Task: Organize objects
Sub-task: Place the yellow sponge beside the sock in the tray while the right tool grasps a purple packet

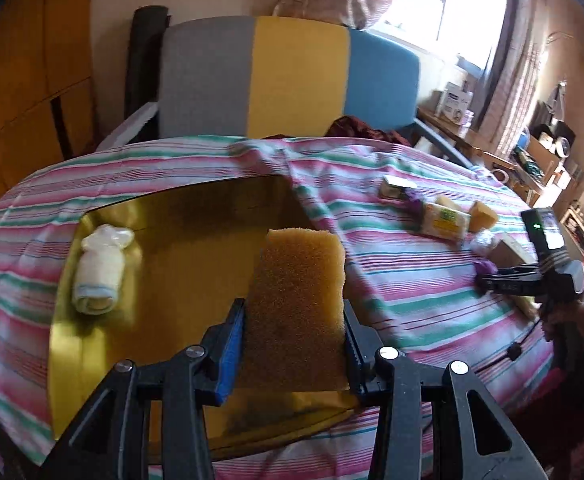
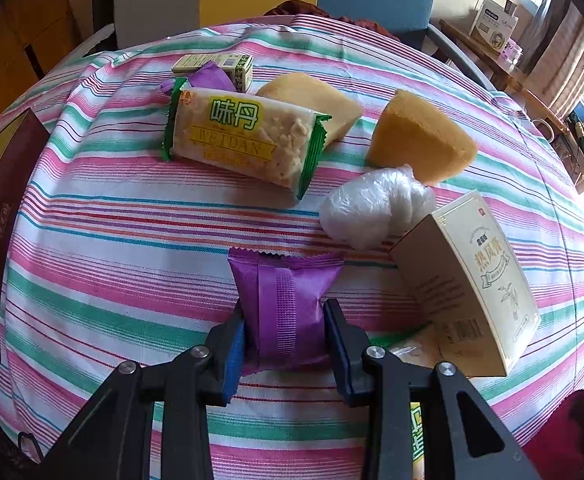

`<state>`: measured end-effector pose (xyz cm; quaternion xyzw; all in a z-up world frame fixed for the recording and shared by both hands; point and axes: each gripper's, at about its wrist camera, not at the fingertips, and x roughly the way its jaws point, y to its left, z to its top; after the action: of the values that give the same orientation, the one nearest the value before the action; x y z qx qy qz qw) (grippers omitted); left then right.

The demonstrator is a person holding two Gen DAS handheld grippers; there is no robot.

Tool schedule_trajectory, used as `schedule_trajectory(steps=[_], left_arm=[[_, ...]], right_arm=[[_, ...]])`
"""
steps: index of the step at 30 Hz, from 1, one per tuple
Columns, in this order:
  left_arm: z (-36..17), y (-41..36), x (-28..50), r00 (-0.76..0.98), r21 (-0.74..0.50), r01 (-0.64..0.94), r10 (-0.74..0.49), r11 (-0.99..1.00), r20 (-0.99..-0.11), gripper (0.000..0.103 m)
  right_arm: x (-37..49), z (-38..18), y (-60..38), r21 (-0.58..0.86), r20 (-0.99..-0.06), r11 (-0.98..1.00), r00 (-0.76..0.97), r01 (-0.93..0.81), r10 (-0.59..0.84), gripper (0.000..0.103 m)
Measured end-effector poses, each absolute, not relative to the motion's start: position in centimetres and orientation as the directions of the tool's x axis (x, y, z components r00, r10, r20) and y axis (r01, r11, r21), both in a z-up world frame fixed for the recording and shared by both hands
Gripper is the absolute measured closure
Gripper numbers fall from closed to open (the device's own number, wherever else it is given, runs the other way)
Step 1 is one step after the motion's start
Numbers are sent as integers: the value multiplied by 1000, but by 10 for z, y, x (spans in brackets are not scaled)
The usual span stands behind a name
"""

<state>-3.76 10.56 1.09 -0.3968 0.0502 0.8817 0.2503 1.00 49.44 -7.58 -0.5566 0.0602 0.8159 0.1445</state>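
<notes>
My left gripper (image 1: 294, 336) is shut on a yellow-brown sponge (image 1: 298, 300) and holds it above a gold-lined box (image 1: 196, 248) set into the striped cloth. A rolled pale towel in plastic (image 1: 100, 270) lies at the box's left side. My right gripper (image 2: 284, 336) is shut on a purple snack packet (image 2: 284, 308) at the cloth's surface. The right gripper also shows in the left wrist view (image 1: 488, 280), far right.
On the striped cloth (image 2: 112, 240) lie a Weidan snack bar (image 2: 244, 140), two sponge pieces (image 2: 420, 140), a white plastic bundle (image 2: 372, 204), a cream carton (image 2: 476, 280), a small green-and-cream box (image 2: 216, 65) and another purple packet (image 2: 212, 78). A maroon box lid (image 2: 0, 208) is at left. A chair (image 1: 284, 80) stands behind.
</notes>
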Motion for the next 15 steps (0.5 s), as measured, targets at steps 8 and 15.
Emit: schedule_trajectory(steps=[8,15], left_arm=[[-27,25,-92,-549,-30,-265,176,-964,-817,59],[-50,13,-113,-516,47,-215,73,-976,-853,58]], right_arm=[[11,-77,490,-69,-925,-954,-340,-293,171,67],[16,-76,490,-68,-925,-954,-340,-293,171,67]])
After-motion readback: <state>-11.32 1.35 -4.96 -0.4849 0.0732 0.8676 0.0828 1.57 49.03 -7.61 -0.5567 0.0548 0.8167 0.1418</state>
